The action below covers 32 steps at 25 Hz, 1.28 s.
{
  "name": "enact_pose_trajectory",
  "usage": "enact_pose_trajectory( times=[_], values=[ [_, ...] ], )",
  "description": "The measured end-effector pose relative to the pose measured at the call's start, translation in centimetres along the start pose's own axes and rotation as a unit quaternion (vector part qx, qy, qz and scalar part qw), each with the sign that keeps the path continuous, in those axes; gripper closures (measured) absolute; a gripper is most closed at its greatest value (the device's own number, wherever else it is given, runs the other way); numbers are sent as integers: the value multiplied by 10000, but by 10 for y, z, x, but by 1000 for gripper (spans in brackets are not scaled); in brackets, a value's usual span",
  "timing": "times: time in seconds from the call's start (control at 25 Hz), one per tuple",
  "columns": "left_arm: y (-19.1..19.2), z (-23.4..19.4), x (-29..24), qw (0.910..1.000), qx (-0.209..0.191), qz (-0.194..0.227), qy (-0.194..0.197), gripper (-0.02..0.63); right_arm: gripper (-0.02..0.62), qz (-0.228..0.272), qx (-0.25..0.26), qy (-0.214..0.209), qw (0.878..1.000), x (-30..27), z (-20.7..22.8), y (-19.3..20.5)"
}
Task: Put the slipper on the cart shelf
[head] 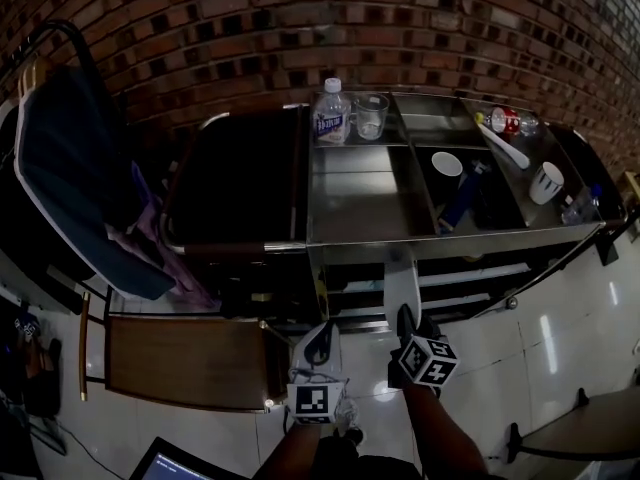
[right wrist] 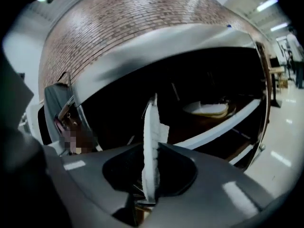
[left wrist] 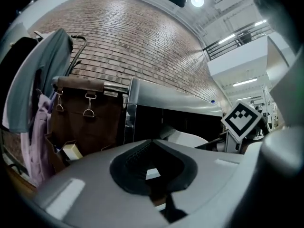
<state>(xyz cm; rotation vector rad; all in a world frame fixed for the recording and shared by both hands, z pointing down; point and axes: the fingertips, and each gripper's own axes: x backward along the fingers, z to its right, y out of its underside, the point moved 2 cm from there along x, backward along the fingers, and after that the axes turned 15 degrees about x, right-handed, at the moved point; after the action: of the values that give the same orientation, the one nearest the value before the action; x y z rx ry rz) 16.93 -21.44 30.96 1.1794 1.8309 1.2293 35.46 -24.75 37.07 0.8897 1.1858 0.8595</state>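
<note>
A white slipper (head: 402, 286) juts forward from my right gripper (head: 404, 320), which is shut on its heel end. In the right gripper view the slipper (right wrist: 151, 146) stands on edge between the jaws, toe toward the steel cart's dark lower shelves (right wrist: 223, 127). Another pale slipper (right wrist: 209, 109) lies on one of those shelves. My left gripper (head: 322, 340) hovers just left of the right one, jaws together and holding nothing (left wrist: 153, 172). The left gripper view also shows the held slipper (left wrist: 187, 139) and the right gripper's marker cube (left wrist: 242, 119).
The cart top (head: 360, 198) carries a water bottle (head: 332, 113), a glass (head: 371, 116), a bowl (head: 447, 164) and a white cup (head: 546, 182). A dark hamper (head: 235, 183) adjoins the cart's left. A grey-blue garment (head: 70, 168) hangs at far left, with a brown box (head: 185, 358) below.
</note>
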Motion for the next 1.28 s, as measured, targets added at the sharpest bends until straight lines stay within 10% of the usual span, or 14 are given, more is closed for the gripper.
enact_pose_trajectory(
  times=[0.64, 1.28],
  values=[
    [13, -37, -41, 9986, 56, -288, -443, 591, 534, -606, -1604, -474, 9841, -121, 14, -10],
    [8, -26, -48, 9985, 337, -117, -422, 591, 503, -738, 16, 166, 9971, -144, 28, 0]
  ],
)
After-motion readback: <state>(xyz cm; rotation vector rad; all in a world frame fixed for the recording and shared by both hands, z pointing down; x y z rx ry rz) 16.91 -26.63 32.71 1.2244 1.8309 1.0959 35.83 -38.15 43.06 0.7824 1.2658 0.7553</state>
